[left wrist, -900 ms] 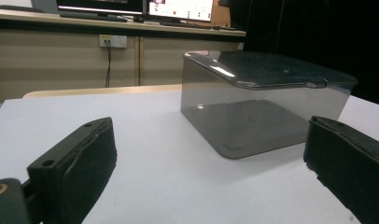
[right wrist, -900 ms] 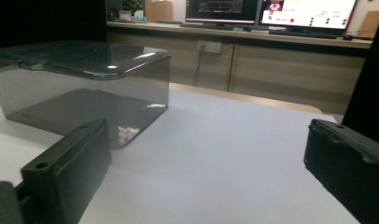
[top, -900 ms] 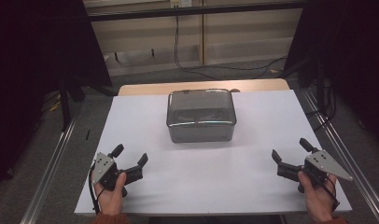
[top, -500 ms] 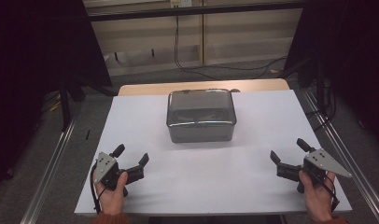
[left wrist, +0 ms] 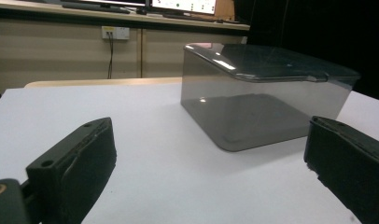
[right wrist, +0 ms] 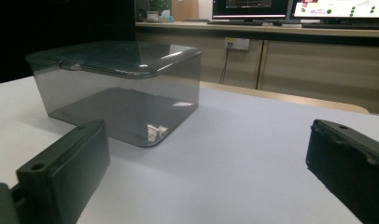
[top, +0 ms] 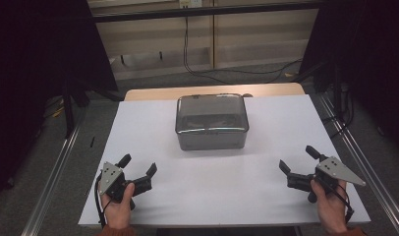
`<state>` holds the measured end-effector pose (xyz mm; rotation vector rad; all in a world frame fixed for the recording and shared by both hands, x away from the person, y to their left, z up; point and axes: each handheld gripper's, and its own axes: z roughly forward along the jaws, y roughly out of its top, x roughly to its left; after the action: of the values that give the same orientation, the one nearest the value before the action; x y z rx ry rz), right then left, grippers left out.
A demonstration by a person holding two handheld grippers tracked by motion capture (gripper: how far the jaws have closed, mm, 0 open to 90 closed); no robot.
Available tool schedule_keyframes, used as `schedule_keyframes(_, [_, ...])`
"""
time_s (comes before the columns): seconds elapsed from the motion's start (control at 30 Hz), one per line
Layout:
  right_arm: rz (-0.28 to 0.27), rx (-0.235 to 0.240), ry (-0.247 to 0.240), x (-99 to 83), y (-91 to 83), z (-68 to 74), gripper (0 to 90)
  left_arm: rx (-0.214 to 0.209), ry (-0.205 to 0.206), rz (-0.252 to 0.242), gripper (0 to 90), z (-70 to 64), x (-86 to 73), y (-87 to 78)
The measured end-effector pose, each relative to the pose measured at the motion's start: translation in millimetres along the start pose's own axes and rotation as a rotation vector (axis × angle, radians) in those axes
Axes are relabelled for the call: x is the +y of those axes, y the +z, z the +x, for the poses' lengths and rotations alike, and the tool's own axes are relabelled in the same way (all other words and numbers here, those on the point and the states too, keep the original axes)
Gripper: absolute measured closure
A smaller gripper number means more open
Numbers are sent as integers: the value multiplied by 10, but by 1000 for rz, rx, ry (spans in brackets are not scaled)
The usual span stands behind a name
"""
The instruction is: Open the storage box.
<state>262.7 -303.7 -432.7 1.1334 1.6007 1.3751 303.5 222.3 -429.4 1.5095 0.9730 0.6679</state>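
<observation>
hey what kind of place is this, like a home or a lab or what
Probably a lab or office workroom set up for recording. A white-covered table holds one smoky transparent plastic box with a lid, computer monitors sit on a beige counter behind, and a black cable trails over the floor.

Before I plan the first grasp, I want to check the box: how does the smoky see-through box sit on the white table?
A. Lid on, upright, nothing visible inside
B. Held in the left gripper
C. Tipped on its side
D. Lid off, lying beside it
A: the box stands upright on the white table with its lid closed, apart from both open grippers, and its clear walls show nothing inside.
</observation>
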Motion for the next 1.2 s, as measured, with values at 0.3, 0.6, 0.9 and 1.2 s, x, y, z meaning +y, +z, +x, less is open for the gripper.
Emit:
schedule_keyframes(0.3, [11,23,-2,24,139,133,0,-19,-11,2,22,-20,-3,-4])
schedule_keyframes(0.6, [4,69,-11,80,226,243,0,-22,-17,9,22,-28,-9,7])
schedule_keyframes(0.9, [0,129,-26,131,377,379,0,-20,-19,11,22,-25,-14,5])
schedule_keyframes(1.2, [-12,165,-31,238,480,459,0,-26,-21,6,22,-23,-13,18])
